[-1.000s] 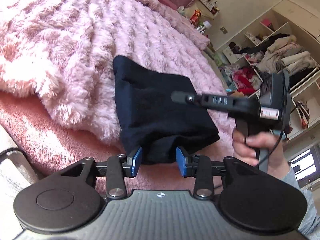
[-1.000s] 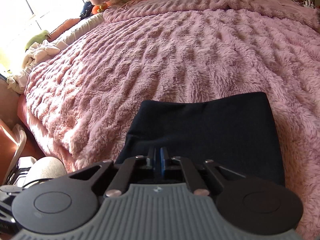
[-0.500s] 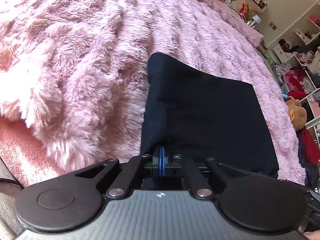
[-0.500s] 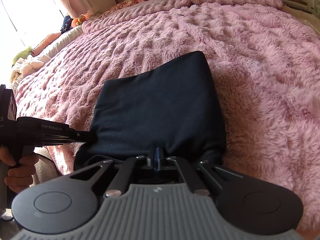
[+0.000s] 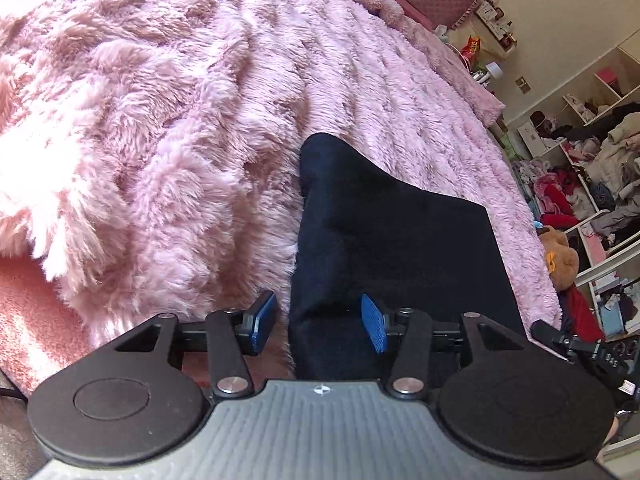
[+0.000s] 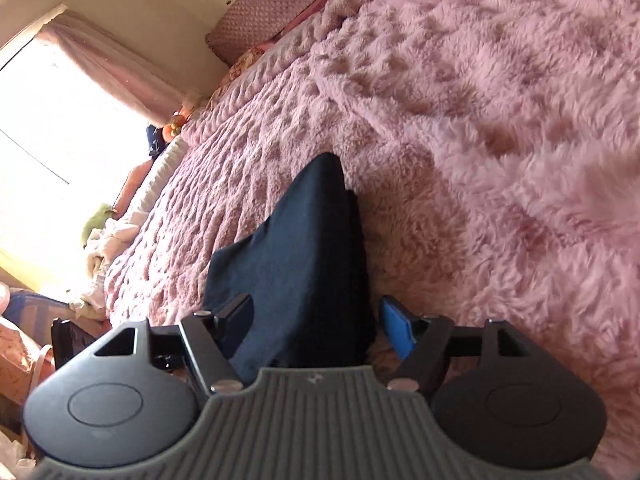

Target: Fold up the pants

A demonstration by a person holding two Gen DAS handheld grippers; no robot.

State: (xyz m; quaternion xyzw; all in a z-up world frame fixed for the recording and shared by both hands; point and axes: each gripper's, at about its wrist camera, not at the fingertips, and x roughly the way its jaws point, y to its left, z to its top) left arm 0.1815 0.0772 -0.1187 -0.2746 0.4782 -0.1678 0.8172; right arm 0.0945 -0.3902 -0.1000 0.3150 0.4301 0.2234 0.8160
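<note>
The dark navy pants (image 5: 392, 240) lie folded into a thick rectangle on the fluffy pink blanket (image 5: 180, 100), near the bed's edge. My left gripper (image 5: 320, 326) is open, its blue pads astride the near left edge of the pants. In the right wrist view the pants (image 6: 308, 252) show as a stacked wedge. My right gripper (image 6: 320, 326) is open with the near end of the pants between its jaws, not clamped. The right gripper's tip (image 5: 560, 334) shows at the lower right of the left wrist view.
The blanket (image 6: 480, 120) covers the whole bed, with pillows (image 6: 272, 12) at the headboard. Open shelves of clothes (image 5: 600, 168) and a teddy bear (image 5: 560, 256) stand beyond the bed's far side. A bright window (image 6: 60, 112) and piled clothes (image 6: 100, 240) are at the left.
Both grippers were shut on the near edge of the pants half a second ago and have opened, letting go. The right wrist view has rolled to a tilted angle.
</note>
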